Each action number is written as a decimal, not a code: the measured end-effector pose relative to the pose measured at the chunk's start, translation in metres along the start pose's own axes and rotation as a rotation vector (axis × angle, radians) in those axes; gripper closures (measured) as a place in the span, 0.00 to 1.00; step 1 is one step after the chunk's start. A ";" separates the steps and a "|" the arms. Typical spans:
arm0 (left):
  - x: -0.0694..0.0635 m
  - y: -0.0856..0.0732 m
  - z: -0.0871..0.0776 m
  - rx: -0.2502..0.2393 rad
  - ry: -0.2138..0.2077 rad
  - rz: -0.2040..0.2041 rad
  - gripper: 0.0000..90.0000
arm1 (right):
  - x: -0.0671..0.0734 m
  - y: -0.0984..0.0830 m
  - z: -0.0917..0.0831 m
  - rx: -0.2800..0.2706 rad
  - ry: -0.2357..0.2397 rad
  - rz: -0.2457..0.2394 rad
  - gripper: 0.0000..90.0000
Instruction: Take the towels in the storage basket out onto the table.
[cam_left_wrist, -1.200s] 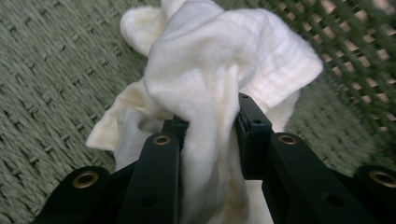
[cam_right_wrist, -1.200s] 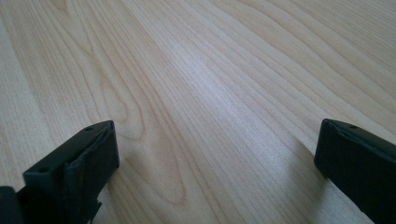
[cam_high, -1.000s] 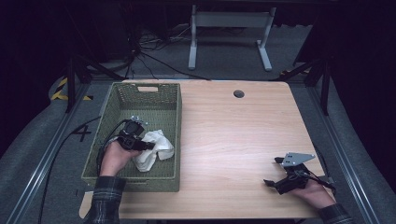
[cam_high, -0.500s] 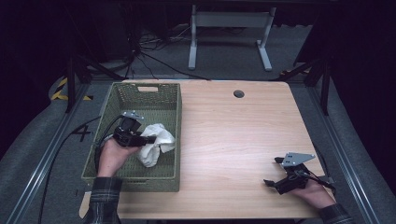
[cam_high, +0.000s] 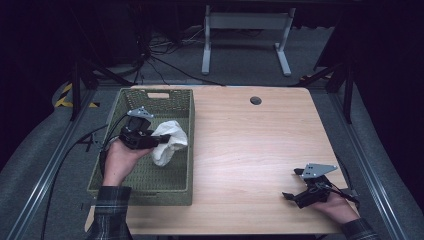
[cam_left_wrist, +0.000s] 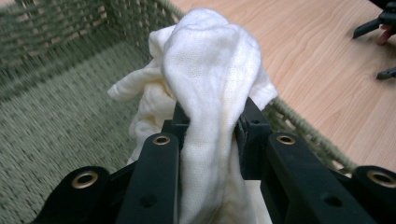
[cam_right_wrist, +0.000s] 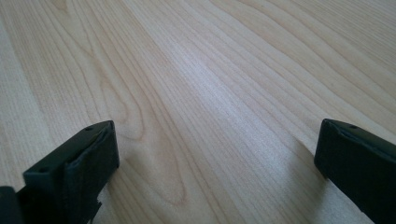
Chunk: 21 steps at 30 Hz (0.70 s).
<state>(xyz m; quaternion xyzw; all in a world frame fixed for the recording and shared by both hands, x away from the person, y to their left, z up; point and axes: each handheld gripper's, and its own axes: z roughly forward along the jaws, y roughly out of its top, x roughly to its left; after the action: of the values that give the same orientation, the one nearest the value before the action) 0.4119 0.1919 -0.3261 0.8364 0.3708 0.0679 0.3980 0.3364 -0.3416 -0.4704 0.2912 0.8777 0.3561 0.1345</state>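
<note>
The left gripper (cam_high: 150, 141) is clamped on a white cloth (cam_high: 168, 141), its jaws pinching a bunched fold while the rest drapes over and below them; in the left gripper view the cloth (cam_left_wrist: 210, 79) rises in a rounded hump above the jaws and hangs down between them. I hold it above the floor of the green woven basket (cam_high: 150, 191), toward the basket's right wall, about midway along its length; the basket stands at the table's (cam_high: 250, 150) left edge. The step in hand, as I judge it, is lifting the cloth out of the basket. To do it well I keep the pinch firm, since only a fold is caught and the loose tail could slip free, and I raise it until the hanging end is above the rim before carrying it rightward, so that the weave does not snag the fabric or drag the light basket along. The right gripper (cam_high: 300, 196) rests near the table's front right corner with its jaws wide apart and nothing between them, over bare wood (cam_right_wrist: 210, 93), well apart from the cloth and free to receive or spread it.
</note>
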 end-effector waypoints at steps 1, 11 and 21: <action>-0.002 0.003 -0.002 -0.009 -0.003 0.004 0.82 | 0.000 0.000 0.000 0.000 0.000 0.000 0.00; -0.026 0.031 -0.015 -0.082 -0.044 0.065 0.83 | 0.000 0.000 0.000 0.000 0.000 0.000 0.00; -0.049 0.052 -0.009 -0.130 -0.111 0.113 0.83 | 0.000 0.000 0.000 0.000 0.000 0.000 0.00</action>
<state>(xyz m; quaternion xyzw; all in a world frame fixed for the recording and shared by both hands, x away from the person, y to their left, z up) 0.4029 0.1433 -0.2743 0.8308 0.2951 0.0675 0.4670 0.3364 -0.3416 -0.4704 0.2914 0.8777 0.3560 0.1345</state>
